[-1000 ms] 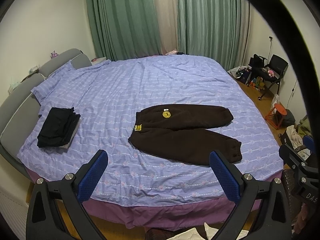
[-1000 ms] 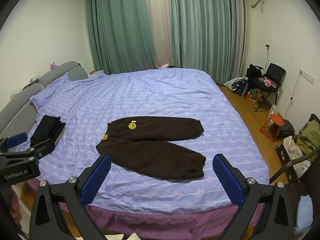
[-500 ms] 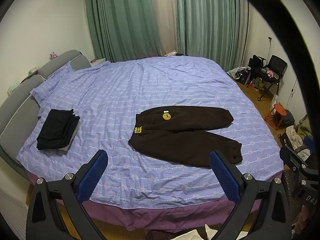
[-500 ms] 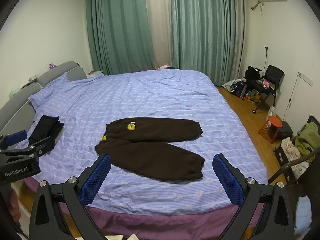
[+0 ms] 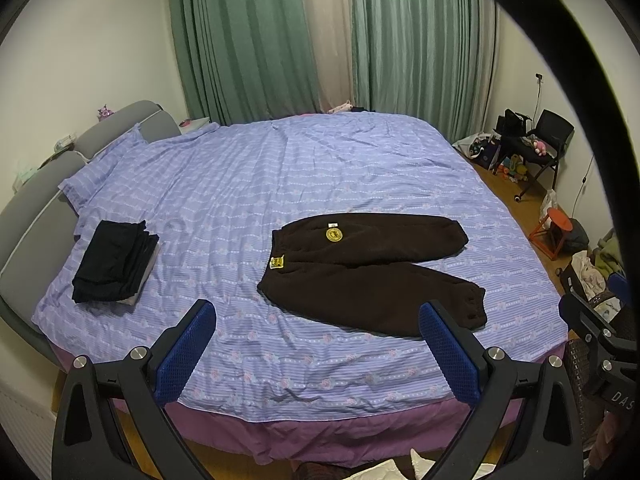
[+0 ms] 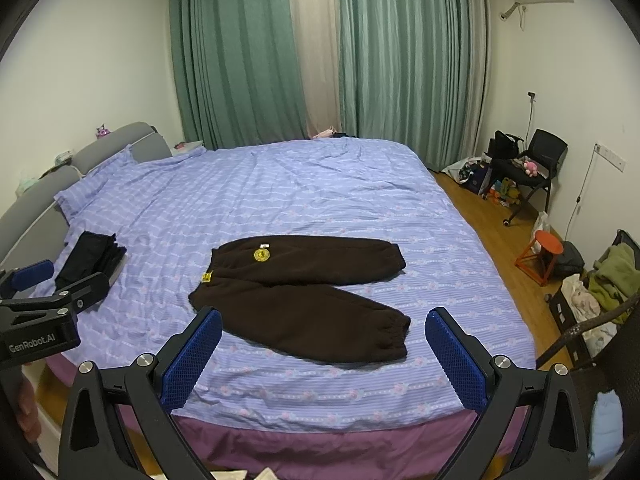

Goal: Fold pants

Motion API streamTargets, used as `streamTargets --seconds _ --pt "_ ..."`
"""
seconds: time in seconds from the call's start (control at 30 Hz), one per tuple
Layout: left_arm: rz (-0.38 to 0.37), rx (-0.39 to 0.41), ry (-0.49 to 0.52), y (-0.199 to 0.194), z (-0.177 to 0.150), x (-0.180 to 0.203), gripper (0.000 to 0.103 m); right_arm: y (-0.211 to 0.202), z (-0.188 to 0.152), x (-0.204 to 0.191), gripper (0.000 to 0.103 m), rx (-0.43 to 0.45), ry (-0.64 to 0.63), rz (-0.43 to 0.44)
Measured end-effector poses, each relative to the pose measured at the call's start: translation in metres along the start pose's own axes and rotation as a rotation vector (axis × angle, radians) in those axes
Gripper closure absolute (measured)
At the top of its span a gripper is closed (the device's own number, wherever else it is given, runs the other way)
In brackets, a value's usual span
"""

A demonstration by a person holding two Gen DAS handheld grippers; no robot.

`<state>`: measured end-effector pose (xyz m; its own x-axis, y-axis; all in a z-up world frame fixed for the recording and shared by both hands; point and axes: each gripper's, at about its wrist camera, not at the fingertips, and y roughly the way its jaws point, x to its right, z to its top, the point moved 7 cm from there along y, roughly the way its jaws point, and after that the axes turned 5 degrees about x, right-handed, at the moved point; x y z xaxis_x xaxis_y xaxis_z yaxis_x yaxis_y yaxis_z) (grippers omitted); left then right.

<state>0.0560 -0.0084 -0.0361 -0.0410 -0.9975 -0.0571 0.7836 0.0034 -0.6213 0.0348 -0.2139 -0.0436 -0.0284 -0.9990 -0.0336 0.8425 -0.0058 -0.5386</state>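
Dark brown pants (image 5: 372,268) (image 6: 304,292) lie flat on the purple striped bed (image 5: 280,184) (image 6: 320,200), waistband to the left, two legs spread to the right, a yellow round patch near the waist. My left gripper (image 5: 318,322) is open, held off the bed's near edge, well short of the pants. The right gripper (image 6: 324,330) is open too, also back from the near edge, with nothing between its fingers. Each gripper shows at the side of the other's view.
A folded stack of black clothes (image 5: 114,262) (image 6: 90,258) rests on the bed's left side by the grey headboard (image 5: 36,200). Right of the bed are wooden floor, a black chair (image 6: 532,168), an orange stool (image 6: 540,254) and heaps of clothes (image 6: 608,280).
Both grippers have drifted slightly back and up from the bed; the pants sit a little lower in the views. Nothing was grasped.
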Motion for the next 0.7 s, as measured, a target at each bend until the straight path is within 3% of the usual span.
streamTargets --seconds 0.4,0.7 --pt "-0.027 -0.015 0.007 0.016 0.007 -0.010 0.000 0.008 0.001 -0.011 0.000 -0.018 -0.002 -0.017" --pt "-0.080 -0.073 0.028 0.058 -0.001 -0.043 0.000 0.038 -0.009 -0.039 0.000 -0.098 0.041 -0.062"
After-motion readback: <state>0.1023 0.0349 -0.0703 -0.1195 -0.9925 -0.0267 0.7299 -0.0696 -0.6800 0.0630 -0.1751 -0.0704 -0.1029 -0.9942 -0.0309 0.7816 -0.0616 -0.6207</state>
